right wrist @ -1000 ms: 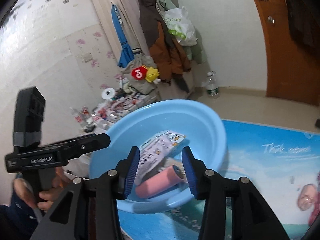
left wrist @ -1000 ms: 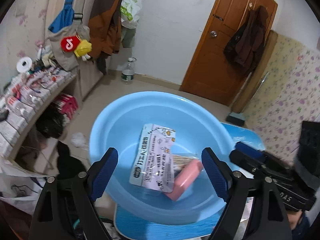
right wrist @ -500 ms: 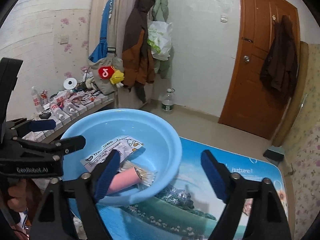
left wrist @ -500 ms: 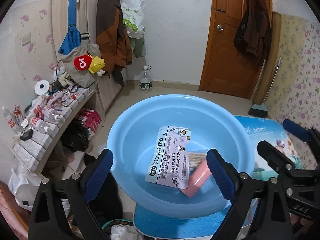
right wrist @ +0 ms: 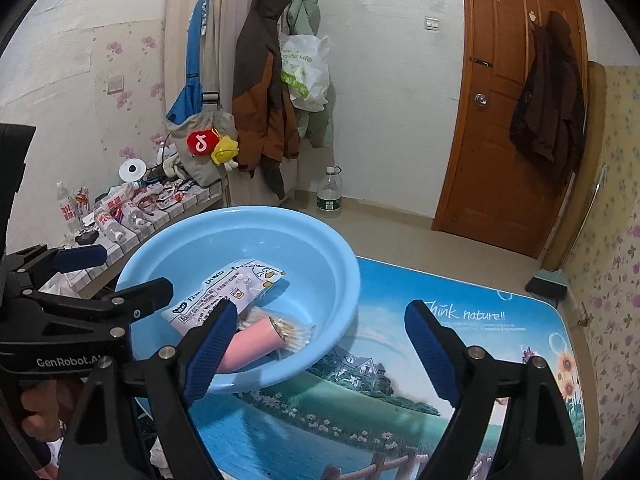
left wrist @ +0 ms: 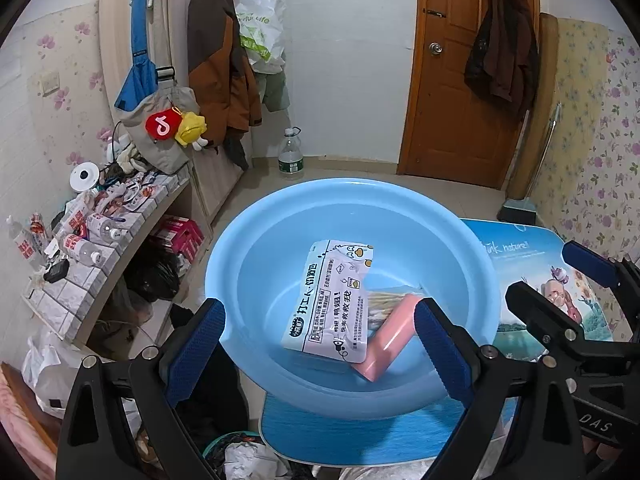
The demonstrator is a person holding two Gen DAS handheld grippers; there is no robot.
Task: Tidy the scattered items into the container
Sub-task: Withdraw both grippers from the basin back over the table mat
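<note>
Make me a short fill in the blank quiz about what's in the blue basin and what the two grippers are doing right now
1. The white snack packet lies inside the light ____ basin.
2. The tube beside the packet is ____ in colour.
3. Both the left gripper and the right gripper have their jaws ____, holding nothing.
4. The basin rests on a table printed with the words "Think ____".

Missing words: blue; pink; open; nature
</note>
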